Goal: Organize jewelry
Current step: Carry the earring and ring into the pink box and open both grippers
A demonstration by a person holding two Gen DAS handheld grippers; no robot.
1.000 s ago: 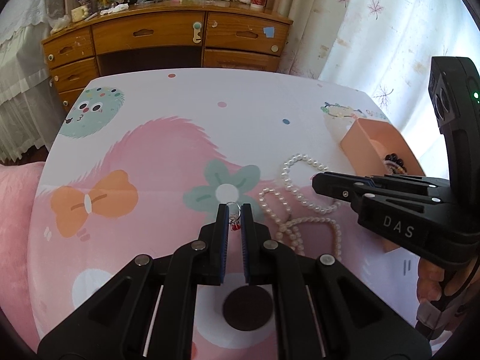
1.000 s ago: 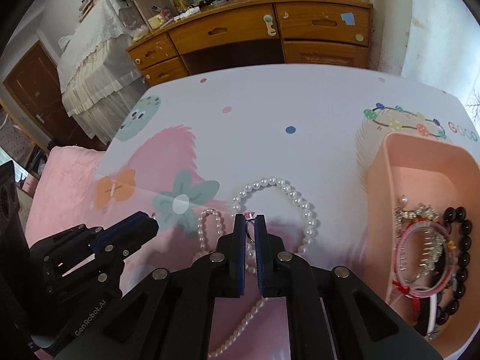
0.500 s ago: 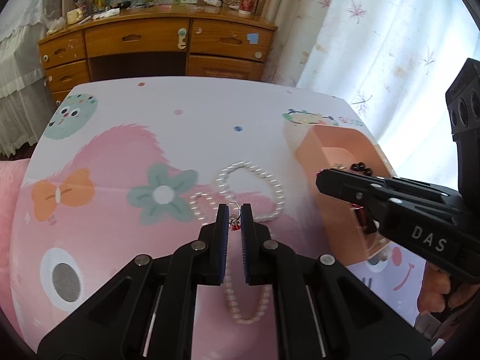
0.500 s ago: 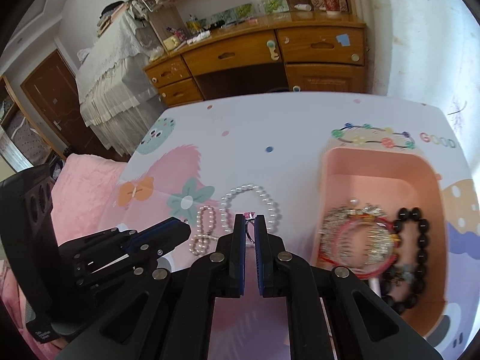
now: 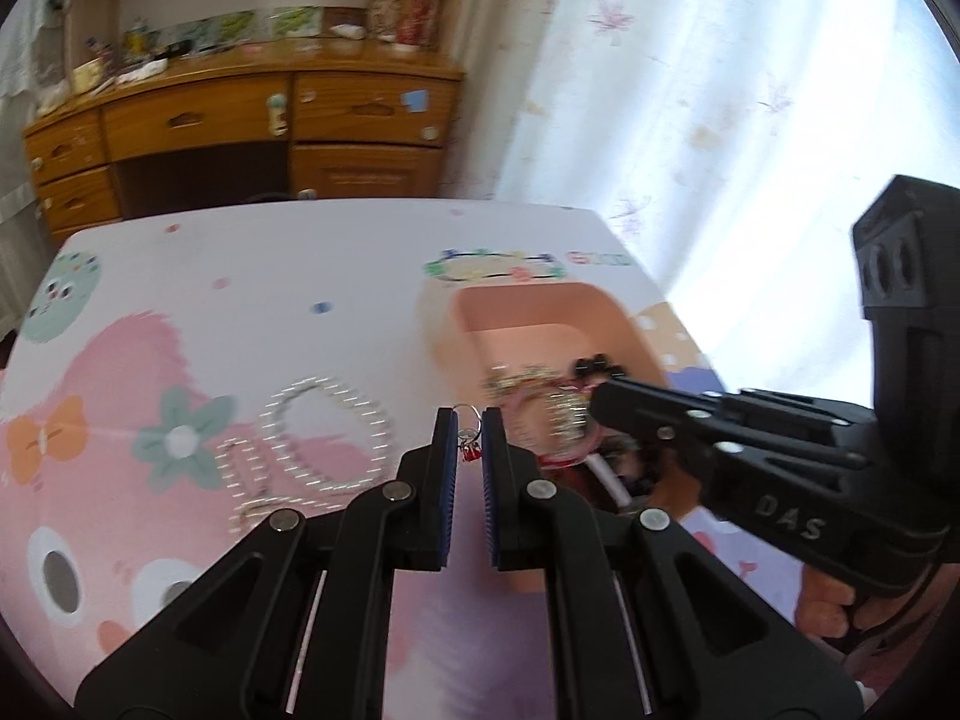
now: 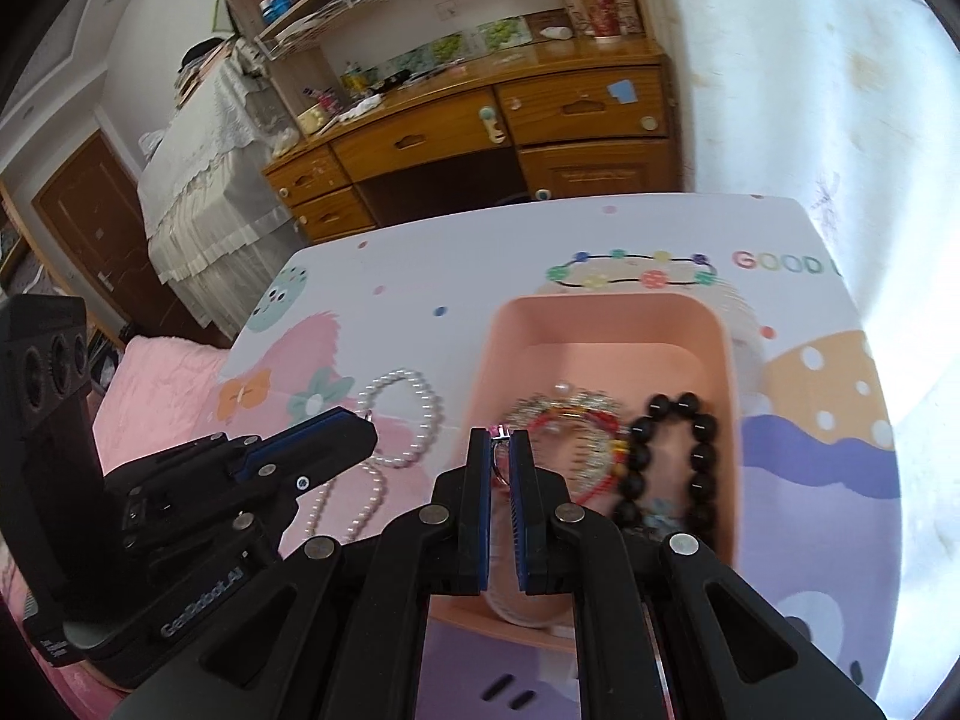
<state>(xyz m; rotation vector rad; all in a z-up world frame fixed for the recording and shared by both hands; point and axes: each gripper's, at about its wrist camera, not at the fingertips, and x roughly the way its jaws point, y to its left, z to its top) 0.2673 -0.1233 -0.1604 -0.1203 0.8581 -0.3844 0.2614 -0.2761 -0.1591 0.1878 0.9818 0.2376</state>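
Note:
My left gripper (image 5: 465, 420) is shut on a small silver ring with a red charm (image 5: 467, 443), held above the table just left of the pink box (image 5: 528, 312). My right gripper (image 6: 500, 438) is shut on a ring with a pink stone (image 6: 499, 433), held over the pink box (image 6: 606, 312) at its left wall. The box holds a black bead bracelet (image 6: 672, 450), a red bangle (image 6: 576, 420) and silver pieces. A pearl necklace (image 6: 414, 414) lies on the table left of the box; it also shows in the left wrist view (image 5: 324, 432).
The table (image 6: 480, 252) wears a cartoon-print cloth. A wooden desk with drawers (image 6: 480, 138) stands behind it, a white curtain (image 6: 810, 90) to the right, a pink bed (image 6: 162, 378) to the left. The left gripper's body (image 6: 180, 510) is close beside the right one.
Both grippers have moved right and risen, each still holding its ring. The right gripper went from over the pearls to over the pink box; the left came up beside the box.

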